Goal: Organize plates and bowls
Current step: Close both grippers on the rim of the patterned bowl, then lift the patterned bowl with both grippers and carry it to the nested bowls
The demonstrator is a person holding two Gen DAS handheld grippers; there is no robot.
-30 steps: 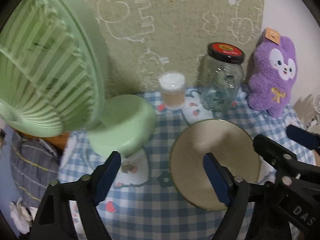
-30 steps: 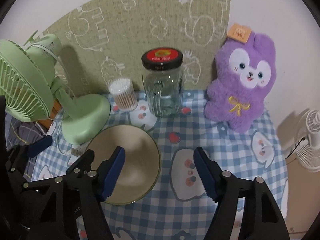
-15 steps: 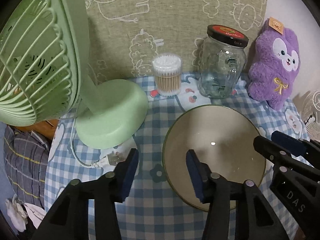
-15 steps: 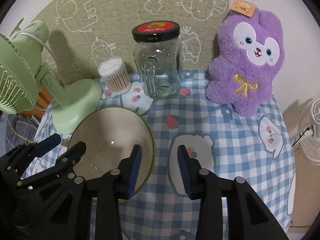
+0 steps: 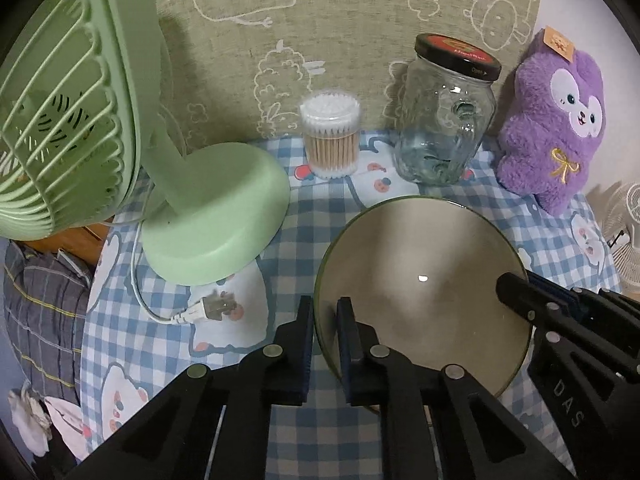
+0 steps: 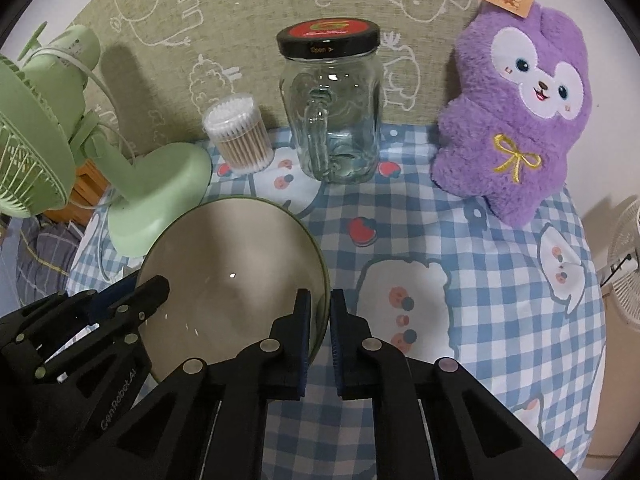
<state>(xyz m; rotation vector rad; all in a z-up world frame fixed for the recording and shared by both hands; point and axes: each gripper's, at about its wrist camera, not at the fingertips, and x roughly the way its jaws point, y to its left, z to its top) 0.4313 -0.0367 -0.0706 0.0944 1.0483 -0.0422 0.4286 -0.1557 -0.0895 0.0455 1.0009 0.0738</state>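
The left gripper [image 5: 323, 312] is clamped on the near-left rim of the beige bowl [image 5: 424, 272], one pad inside, one outside. The right gripper [image 6: 319, 312] pinches the bowl's opposite rim likewise. The bowl sits on the checked tablecloth [image 6: 460, 240], just in front of the green fan [image 5: 216, 216], cotton-swab tub [image 5: 331, 136] and glass jar [image 6: 334, 120]; the purple plush [image 6: 516, 120] stands farther right.

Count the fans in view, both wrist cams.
2. Green desk fan stands on the checked cloth's left edge, beside the bowl. A white fan stands off the table at far right, partly cut off.
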